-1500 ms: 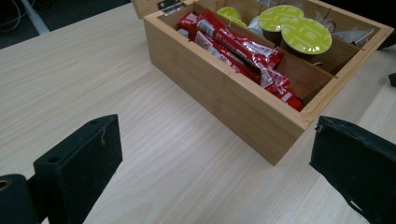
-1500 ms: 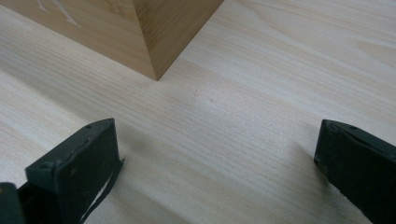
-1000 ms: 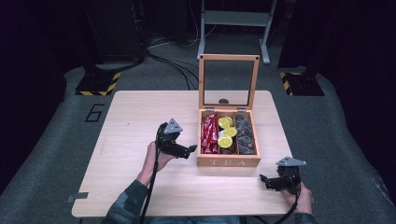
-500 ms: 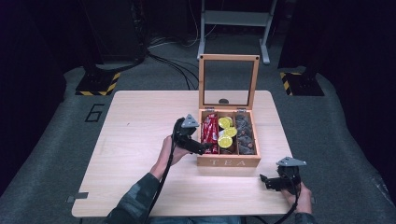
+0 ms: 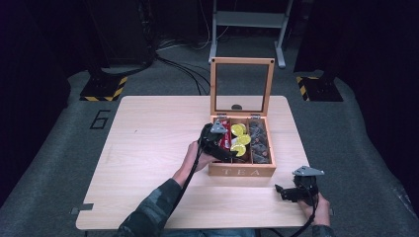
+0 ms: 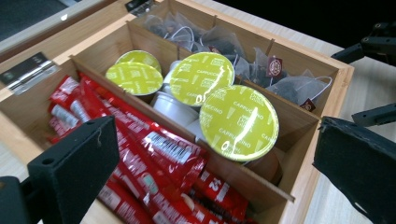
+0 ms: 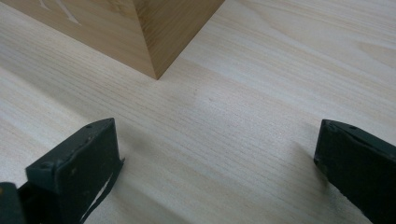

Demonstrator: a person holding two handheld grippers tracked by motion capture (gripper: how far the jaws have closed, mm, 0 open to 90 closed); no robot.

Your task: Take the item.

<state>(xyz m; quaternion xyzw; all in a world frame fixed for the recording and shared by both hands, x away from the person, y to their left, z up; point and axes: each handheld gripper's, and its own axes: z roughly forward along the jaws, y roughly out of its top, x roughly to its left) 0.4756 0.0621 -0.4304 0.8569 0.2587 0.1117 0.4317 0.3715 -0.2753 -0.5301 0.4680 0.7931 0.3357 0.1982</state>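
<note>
A wooden tea box (image 5: 241,171) marked TEA stands on the table with its glass lid (image 5: 242,86) upright. Its left compartment holds red sachets (image 6: 154,158), the middle one yellow-green capsules (image 6: 238,122), the right one tea bags (image 6: 285,81). My left gripper (image 5: 223,150) hovers open over the box's left and middle compartments, nothing between its jaws. In the left gripper view the red sachets and capsules lie just ahead. My right gripper (image 5: 289,192) rests open low over the table near the box's front right corner (image 7: 156,70), holding nothing.
The light wooden table (image 5: 148,148) has bare room to the left of the box. A grey metal stand (image 5: 247,19) and cables lie on the floor beyond the far edge. The right gripper's jaws (image 6: 373,51) appear past the box in the left gripper view.
My left gripper has moved right from the bare table to over the box's left compartments. The right gripper has stayed put.
</note>
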